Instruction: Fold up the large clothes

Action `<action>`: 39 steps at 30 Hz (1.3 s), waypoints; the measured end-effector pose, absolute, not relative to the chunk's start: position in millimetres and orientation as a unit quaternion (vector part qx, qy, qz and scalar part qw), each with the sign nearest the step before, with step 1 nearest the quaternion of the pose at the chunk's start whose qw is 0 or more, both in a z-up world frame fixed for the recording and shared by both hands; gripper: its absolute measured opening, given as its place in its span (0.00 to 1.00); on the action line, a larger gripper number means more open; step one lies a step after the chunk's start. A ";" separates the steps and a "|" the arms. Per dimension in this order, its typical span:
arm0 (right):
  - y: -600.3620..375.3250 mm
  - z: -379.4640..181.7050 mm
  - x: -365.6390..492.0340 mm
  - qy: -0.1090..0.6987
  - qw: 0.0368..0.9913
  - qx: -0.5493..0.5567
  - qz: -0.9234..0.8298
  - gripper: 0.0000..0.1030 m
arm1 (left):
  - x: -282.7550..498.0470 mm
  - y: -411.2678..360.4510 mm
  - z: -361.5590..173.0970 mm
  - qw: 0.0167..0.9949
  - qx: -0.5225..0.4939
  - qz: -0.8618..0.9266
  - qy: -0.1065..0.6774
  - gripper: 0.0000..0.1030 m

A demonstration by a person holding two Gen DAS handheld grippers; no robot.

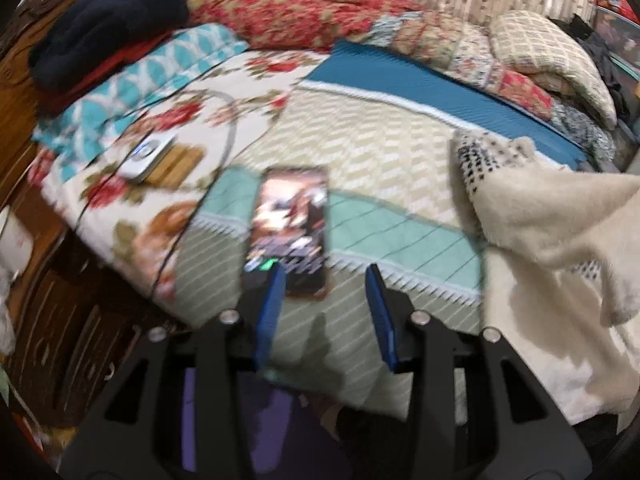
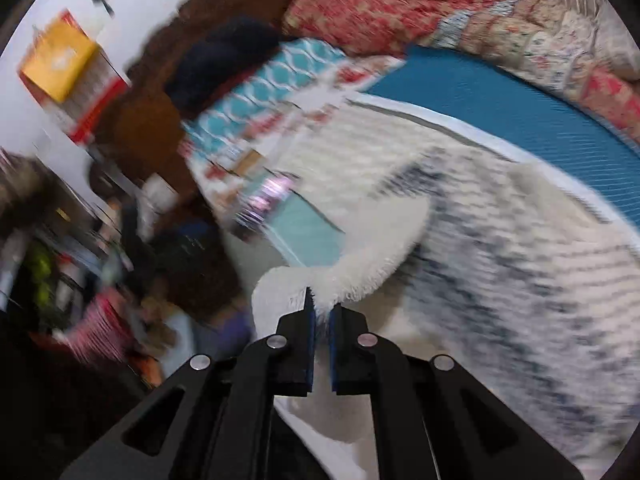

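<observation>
Left wrist view: left gripper point(image 1: 326, 276) released, jaws apart and empty, tilted down over the chevron bedspread point(image 1: 380, 152). A phone point(image 1: 290, 232) lies just past its left finger, and the cream fleece garment point(image 1: 540, 216) is heaped at right.

Right wrist view only: right gripper point(image 2: 322, 300), jaws nearly together, tips at the garment's near edge. Blur hides whether it is pinched.

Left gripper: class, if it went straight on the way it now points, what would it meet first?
Most likely the phone lying on the bedspread, just ahead of the left gripper; blur leaves depth uncertain.
</observation>
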State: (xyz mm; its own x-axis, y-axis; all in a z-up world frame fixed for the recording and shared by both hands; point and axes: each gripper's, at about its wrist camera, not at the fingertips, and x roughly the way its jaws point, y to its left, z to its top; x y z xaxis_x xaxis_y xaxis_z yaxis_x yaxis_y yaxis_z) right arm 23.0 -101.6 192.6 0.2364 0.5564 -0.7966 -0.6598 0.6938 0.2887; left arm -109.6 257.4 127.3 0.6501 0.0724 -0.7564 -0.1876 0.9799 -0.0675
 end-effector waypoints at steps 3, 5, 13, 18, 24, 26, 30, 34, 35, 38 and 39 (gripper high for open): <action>-120.1 158.7 36.1 0.505 0.794 -0.092 0.326 1.02 | -75.2 227.5 138.0 0.915 -0.053 0.033 0.400 0.48; -134.2 125.8 48.1 0.522 0.802 -0.057 0.283 1.02 | -46.0 204.3 140.8 0.919 -0.037 0.015 0.393 0.64; -216.3 56.3 36.6 0.507 0.819 0.131 0.236 0.88 | 103.6 94.5 115.7 0.889 -0.036 -0.037 0.456 0.73; -211.6 40.6 29.0 0.530 0.782 0.193 0.265 0.80 | 165.8 63.5 89.9 0.865 -0.034 -0.054 0.497 0.73; -223.8 93.4 41.6 0.482 0.804 0.164 0.306 1.04 | 203.7 54.8 78.0 0.858 -0.052 -0.038 0.510 0.05; -245.0 123.0 50.4 0.452 0.835 0.137 0.281 1.04 | 199.1 62.0 95.2 0.875 -0.076 -0.037 0.477 0.05; -288.4 151.8 78.0 0.407 0.883 0.102 0.212 1.04 | 187.4 67.1 119.2 0.901 -0.132 -0.042 0.412 0.06; -304.5 119.2 124.4 0.398 0.911 0.038 0.098 0.98 | 200.1 45.2 100.1 0.895 -0.089 0.017 0.436 0.45; -307.1 97.7 140.1 0.424 0.901 0.039 0.077 0.96 | 204.2 43.3 90.2 0.886 -0.088 0.013 0.456 0.49; -325.6 67.8 151.6 0.444 0.889 0.097 0.045 0.95 | 197.7 48.4 78.7 0.880 -0.095 0.018 0.464 0.49; -336.3 66.9 146.5 0.426 0.893 0.135 0.046 0.95 | 193.7 50.6 78.6 0.882 -0.097 0.015 0.461 0.50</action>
